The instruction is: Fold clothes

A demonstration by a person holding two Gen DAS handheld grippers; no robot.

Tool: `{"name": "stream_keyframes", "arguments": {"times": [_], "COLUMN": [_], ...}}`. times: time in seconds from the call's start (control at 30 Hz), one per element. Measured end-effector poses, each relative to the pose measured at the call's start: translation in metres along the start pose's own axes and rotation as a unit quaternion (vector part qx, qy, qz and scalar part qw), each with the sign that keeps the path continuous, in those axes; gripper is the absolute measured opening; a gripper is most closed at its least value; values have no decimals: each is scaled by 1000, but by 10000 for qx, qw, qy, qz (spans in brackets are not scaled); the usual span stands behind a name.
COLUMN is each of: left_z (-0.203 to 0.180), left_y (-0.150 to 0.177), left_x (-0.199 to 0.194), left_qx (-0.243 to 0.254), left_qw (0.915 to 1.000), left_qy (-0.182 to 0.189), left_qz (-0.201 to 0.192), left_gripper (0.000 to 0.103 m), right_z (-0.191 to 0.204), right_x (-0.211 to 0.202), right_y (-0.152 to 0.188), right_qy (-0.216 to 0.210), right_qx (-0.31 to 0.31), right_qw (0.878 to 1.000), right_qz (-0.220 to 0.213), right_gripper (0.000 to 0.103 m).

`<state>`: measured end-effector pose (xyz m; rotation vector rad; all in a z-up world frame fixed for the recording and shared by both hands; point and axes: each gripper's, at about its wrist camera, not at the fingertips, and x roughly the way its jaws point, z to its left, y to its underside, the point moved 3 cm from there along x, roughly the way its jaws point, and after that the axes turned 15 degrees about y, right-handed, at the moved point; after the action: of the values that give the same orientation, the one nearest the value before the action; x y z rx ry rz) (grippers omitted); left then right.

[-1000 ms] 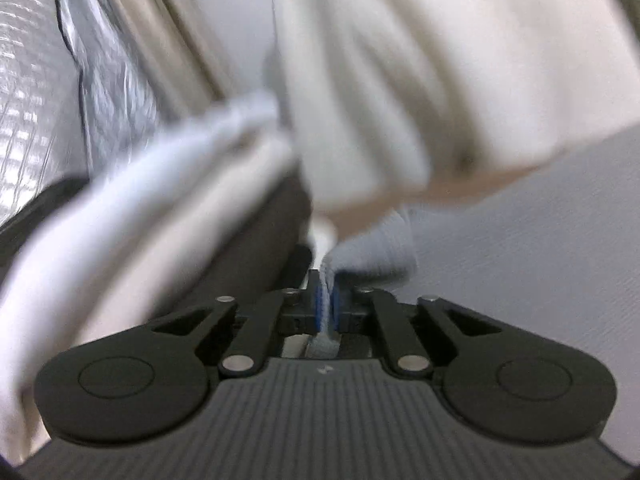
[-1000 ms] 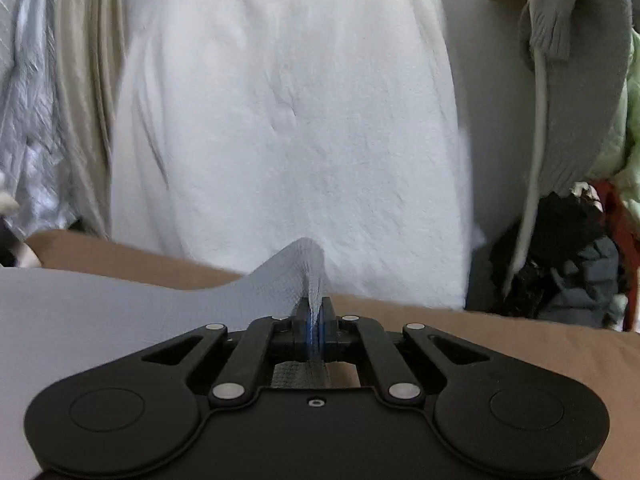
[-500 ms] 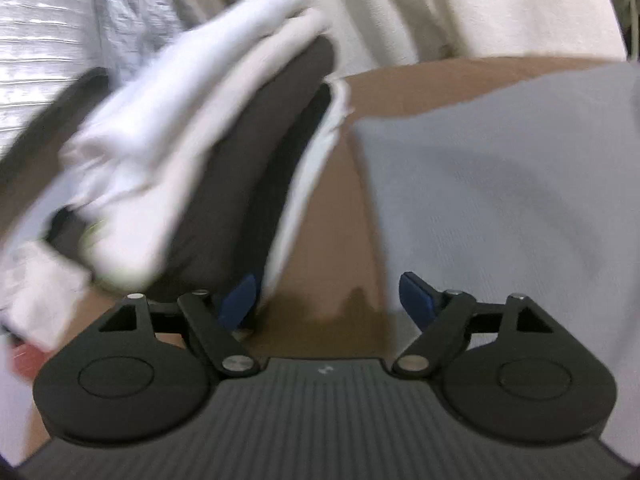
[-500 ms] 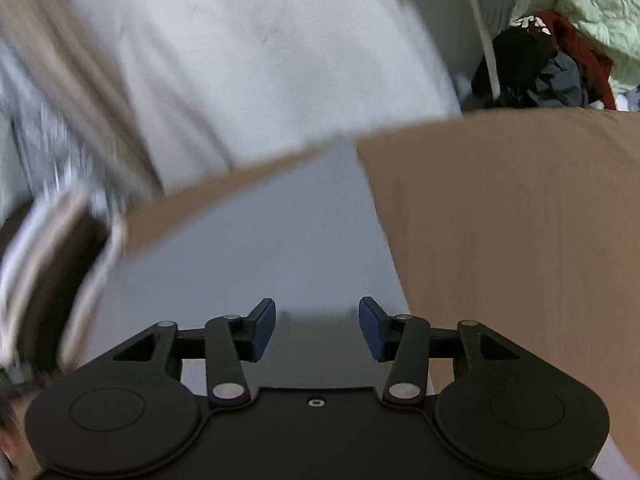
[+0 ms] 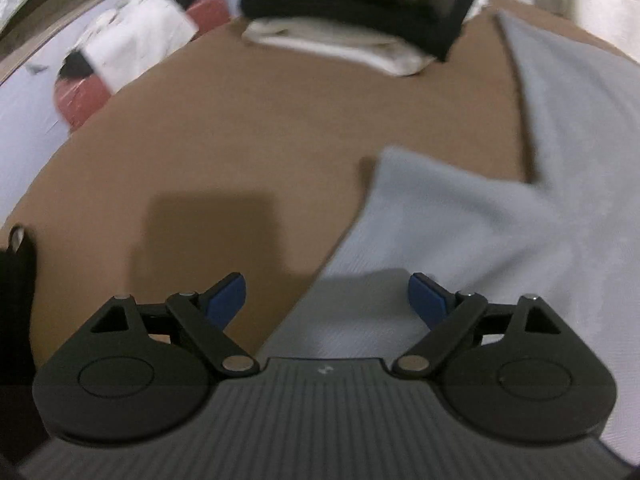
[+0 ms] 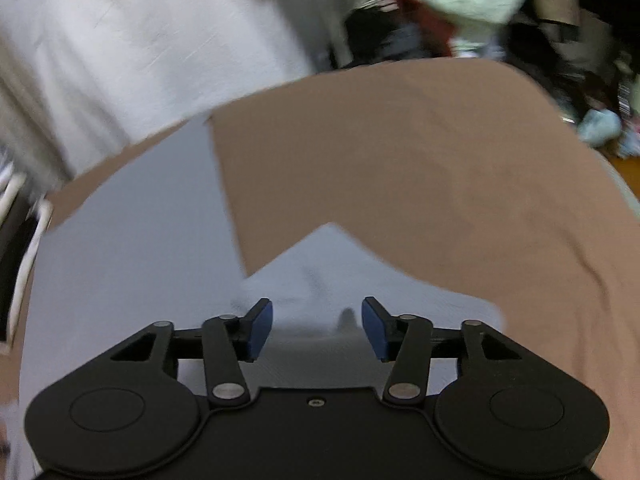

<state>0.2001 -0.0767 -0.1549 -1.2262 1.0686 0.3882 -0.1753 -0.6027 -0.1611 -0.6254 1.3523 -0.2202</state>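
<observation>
Grey shirt (image 5: 560,128) lies flat on the brown table (image 5: 240,140), body running away from both tongs toward the far edge, a sleeve sticking out on each side near the bottom of each view. Left tongs (image 5: 326,300): jaws spread wide, nothing between them, hovering over the edge of the left sleeve (image 5: 432,208); the sleeve's tip points up and left from the jaws, its long axis slanting from near-right to far-left, with the right jaw over cloth and the left jaw over bare table. Right tongs (image 6: 317,328): jaws also spread, empty, sitting over the base of the right sleeve (image 6: 340,264), whose pointed corner lies dead ahead and slightly right. Shirt body (image 6: 140,220) is to the left of those jaws. So each sleeve is nearest its own-side tongs; both are already over cloth, and a pinch on either needs little reach. A stack of folded clothes (image 5: 360,12) sits at the far left of the table, well apart from the shirt. Motion blur in both views, so cloth edges are approximate.
</observation>
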Motion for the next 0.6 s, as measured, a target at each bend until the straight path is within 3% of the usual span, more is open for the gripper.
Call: {"name": "stream_keyframes", "arguments": {"times": [0.17, 0.23, 0.33, 0.4, 0.43, 0.47, 0.6], "left_z": [25, 28, 33, 36, 36, 36, 37], "left_y": [10, 13, 18, 18, 19, 19, 20], "left_x": [5, 10, 8, 10, 10, 11, 12], "left_qx": [-521, -653, -1080, -1230, -1217, -1204, -1152], "left_qw": [9983, 9971, 9933, 9912, 9915, 9917, 9926], "left_qy": [50, 124, 292, 393, 371, 350, 263], "left_qz": [258, 378, 300, 287, 283, 279, 263], "left_gripper": [89, 89, 89, 89, 89, 89, 92], "right_z": [-42, -55, -65, -54, -49, -44, -22], "right_x": [10, 22, 41, 33, 28, 23, 5], "right_y": [14, 18, 24, 24, 24, 24, 24], "right_qy": [420, 328, 280, 494, 600, 706, 1123], "right_qx": [1028, 1344, 1649, 1301, 1125, 949, 235], "right_qw": [9935, 9890, 9815, 9889, 9914, 9929, 9907], "right_qz": [264, 531, 931, 517, 309, 102, -729], "right_gripper": [61, 61, 71, 72, 51, 7, 5]}}
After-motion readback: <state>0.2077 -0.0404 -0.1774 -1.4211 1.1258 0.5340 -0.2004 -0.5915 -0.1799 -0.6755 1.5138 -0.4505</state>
